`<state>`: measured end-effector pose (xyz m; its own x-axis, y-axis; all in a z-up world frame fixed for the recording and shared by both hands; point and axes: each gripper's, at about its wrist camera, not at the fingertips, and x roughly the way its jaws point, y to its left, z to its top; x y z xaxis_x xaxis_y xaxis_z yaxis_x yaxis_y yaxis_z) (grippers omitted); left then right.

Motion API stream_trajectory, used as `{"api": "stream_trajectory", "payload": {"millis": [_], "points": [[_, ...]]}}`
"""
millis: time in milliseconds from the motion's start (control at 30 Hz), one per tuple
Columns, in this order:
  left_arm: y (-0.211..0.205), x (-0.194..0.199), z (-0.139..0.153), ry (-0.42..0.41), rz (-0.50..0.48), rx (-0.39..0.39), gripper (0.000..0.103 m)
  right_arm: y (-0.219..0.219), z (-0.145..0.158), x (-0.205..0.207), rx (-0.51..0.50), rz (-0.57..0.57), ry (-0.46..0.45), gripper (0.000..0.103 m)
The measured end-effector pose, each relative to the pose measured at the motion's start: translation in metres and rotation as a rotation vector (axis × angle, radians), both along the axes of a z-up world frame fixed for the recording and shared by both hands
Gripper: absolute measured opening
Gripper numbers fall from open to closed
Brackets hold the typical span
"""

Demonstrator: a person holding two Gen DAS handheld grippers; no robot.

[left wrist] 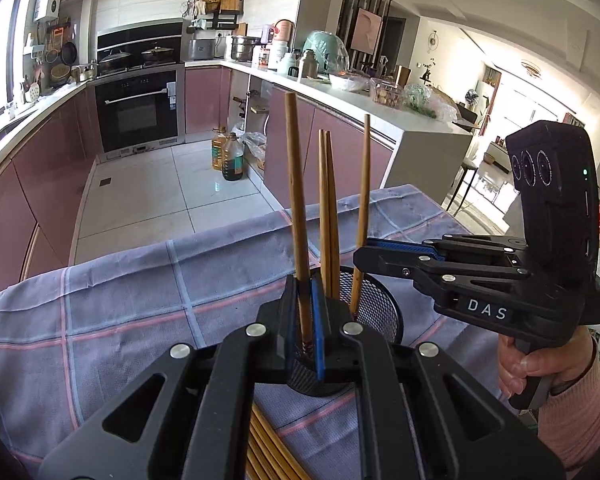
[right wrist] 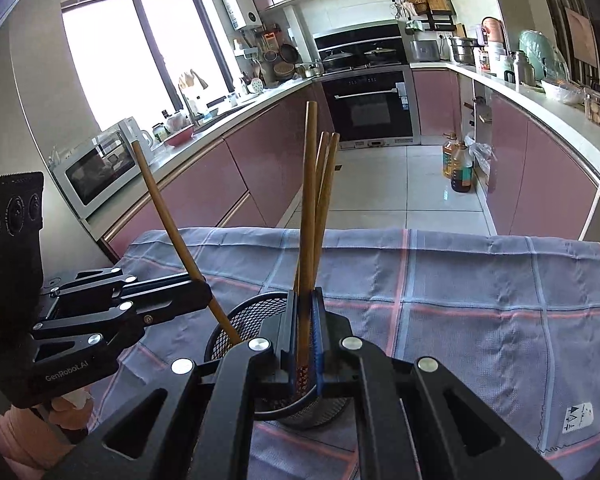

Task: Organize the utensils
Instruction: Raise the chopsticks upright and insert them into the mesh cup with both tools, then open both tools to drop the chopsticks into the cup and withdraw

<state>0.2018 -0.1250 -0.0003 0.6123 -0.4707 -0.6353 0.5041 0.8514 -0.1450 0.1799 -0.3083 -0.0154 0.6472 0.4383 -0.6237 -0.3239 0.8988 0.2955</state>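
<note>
Both your tongs, left gripper [left wrist: 305, 320] and right gripper [right wrist: 304, 332], clamp one upright chopstick [left wrist: 298, 216] each, tips pointing down into the mesh cup [left wrist: 374, 304] directly below.

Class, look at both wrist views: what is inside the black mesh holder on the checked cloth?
Two chopsticks stand in the mesh holder. Each gripper, left gripper and right gripper, lowers another chopstick in. The holder's bottom is hidden by the grippers.
</note>
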Motion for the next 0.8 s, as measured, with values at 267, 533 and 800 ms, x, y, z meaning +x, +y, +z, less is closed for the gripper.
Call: {"api": "stream_trajectory", "payload": {"millis": [267, 533, 800], "points": [[0.006, 0.006, -0.003, 0.001, 0.027, -0.012, 0.012, 0.008, -0.006, 0.011, 0.01, 0.011, 0.005, 0.013], [0.029, -0.011, -0.003, -0.035, 0.063, -0.042, 0.018, 0.011, 0.001, -0.006, -0.015, 0.008, -0.04, 0.014], [0.063, -0.045, -0.012, -0.064, 0.108, -0.05, 0.025, 0.015, 0.016, -0.05, -0.016, 0.049, -0.124, 0.023]]}}
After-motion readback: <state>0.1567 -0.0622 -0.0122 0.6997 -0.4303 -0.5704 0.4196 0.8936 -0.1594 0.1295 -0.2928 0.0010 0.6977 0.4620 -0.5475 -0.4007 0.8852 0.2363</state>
